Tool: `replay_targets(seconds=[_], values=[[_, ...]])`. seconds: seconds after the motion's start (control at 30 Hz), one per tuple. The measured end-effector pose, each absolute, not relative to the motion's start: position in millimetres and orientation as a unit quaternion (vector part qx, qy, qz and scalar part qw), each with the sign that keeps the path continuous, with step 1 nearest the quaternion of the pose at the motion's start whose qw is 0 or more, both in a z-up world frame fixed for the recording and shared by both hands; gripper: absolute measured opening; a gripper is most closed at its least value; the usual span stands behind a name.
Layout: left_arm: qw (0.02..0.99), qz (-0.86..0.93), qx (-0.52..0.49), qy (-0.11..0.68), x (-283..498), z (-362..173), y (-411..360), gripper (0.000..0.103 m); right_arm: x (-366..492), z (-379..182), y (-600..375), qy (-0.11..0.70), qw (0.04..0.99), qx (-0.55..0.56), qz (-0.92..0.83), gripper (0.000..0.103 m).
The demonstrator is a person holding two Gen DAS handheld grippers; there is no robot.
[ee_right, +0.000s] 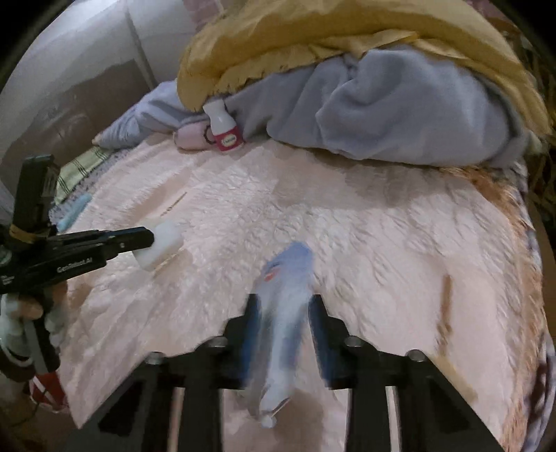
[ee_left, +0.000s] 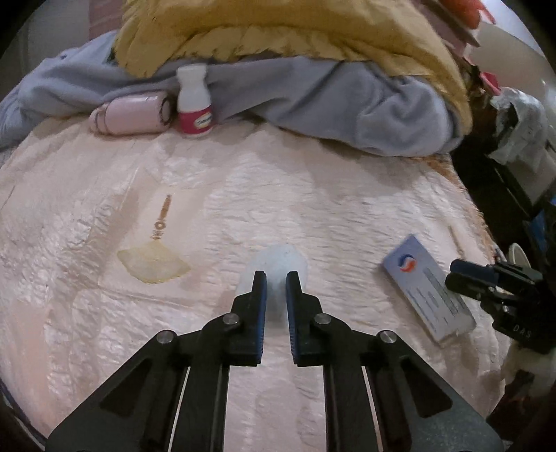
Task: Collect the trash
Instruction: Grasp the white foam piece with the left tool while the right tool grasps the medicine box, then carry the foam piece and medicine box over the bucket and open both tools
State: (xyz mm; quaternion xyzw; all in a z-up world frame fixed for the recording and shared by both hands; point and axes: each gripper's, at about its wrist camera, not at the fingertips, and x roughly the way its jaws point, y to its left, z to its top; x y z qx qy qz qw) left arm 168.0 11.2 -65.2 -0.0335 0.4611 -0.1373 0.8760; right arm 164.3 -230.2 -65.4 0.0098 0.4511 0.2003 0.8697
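Observation:
My left gripper (ee_left: pixel 276 274) is shut on a small white translucent plastic cup (ee_left: pixel 278 259) that rests on the pink bedspread (ee_left: pixel 312 194). The right wrist view shows the same cup (ee_right: pixel 161 245) at the tip of the left gripper (ee_right: pixel 151 238), with a person's hand (ee_right: pixel 31 307) on its handle. A flat blue and white box (ee_right: pixel 285 278), blurred, sits between the fingers of my right gripper (ee_right: pixel 283 299), whose pads press on its sides. In the left wrist view the box (ee_left: pixel 424 288) lies near the bed's right edge, with the right gripper (ee_left: pixel 457 274) at its side.
A white bottle with a red label (ee_left: pixel 193 101) stands beside a pink roll-shaped item (ee_left: pixel 132 111) at the back. Behind them a grey blanket (ee_left: pixel 347 101) and a yellow quilt (ee_left: pixel 278 27) are heaped. Dark clutter (ee_left: pixel 514 139) lies past the right bed edge. A light blue item (ee_right: pixel 74 208) lies far left.

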Motion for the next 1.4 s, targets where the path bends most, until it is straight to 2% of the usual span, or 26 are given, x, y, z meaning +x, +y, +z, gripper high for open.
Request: replay_targets(seconds=[0.17,0.23,0.27,0.3,0.33,0.37,0.4,0.53,0.6,0.63,0.7,0.73,0.83,1.07,1.4], values=[[0.879,-0.137,-0.022,0.456,150.1,-59.9,-3.1,0.009,143.5,-75.1,-238.0,0.476,0.856,0.017,0.202,0.027],[0.883,-0.138,-0.024,0.449,147.6,-59.3,-1.9,0.013,138.2,-71.6,-237.8,0.464,0.863,0.014,0.199,0.042],[0.883,-0.139,-0.025,0.448,146.8,-59.3,-1.4,0.016,138.5,-70.3,-234.7,0.463,0.865,0.007,0.195,0.062],[0.883,-0.137,-0.025,0.447,146.9,-60.4,0.7,0.025,140.4,-68.9,-229.8,0.463,0.865,-0.001,0.193,0.071],[0.885,-0.133,-0.023,0.445,146.8,-61.2,1.8,0.041,141.4,-67.9,-225.4,0.461,0.866,-0.007,0.194,0.075],[0.887,-0.128,-0.02,0.443,146.3,-62.9,3.0,0.056,144.5,-67.7,-219.0,0.459,0.867,-0.018,0.194,0.075],[0.888,-0.124,-0.019,0.441,146.9,-64.6,4.5,0.059,148.3,-69.8,-211.2,0.462,0.865,-0.035,0.191,0.075],[0.883,-0.104,-0.008,0.458,158.1,-82.5,4.1,0.059,166.3,-88.9,-194.9,0.481,0.856,-0.062,0.181,0.072],[0.873,-0.104,0.004,0.476,164.9,-95.6,-1.6,0.059,174.1,-100.4,-194.0,0.49,0.852,-0.063,0.173,0.047],[0.871,-0.114,0.001,0.478,164.8,-99.0,-4.1,0.059,175.8,-104.0,-194.8,0.493,0.851,-0.063,0.171,0.045],[0.87,-0.126,0.002,0.476,161.1,-100.5,-9.2,0.052,172.6,-104.4,-199.3,0.486,0.854,-0.062,0.173,0.044],[0.872,-0.128,0.006,0.473,158.4,-100.4,-12.4,0.033,169.5,-102.5,-202.9,0.484,0.855,-0.06,0.174,0.044],[0.87,-0.135,0.001,0.475,151.1,-95.6,-20.3,0.026,157.4,-91.4,-217.1,0.466,0.865,-0.044,0.179,0.044],[0.874,-0.17,-0.013,0.455,129.6,-64.8,-52.5,0.024,117.3,-52.6,-258.4,0.428,0.885,0.001,0.183,0.044],[0.878,-0.215,0.008,0.427,103.8,-31.1,-129.8,0.024,68.3,-25.4,-313.2,0.407,0.901,0.018,0.149,0.044]])
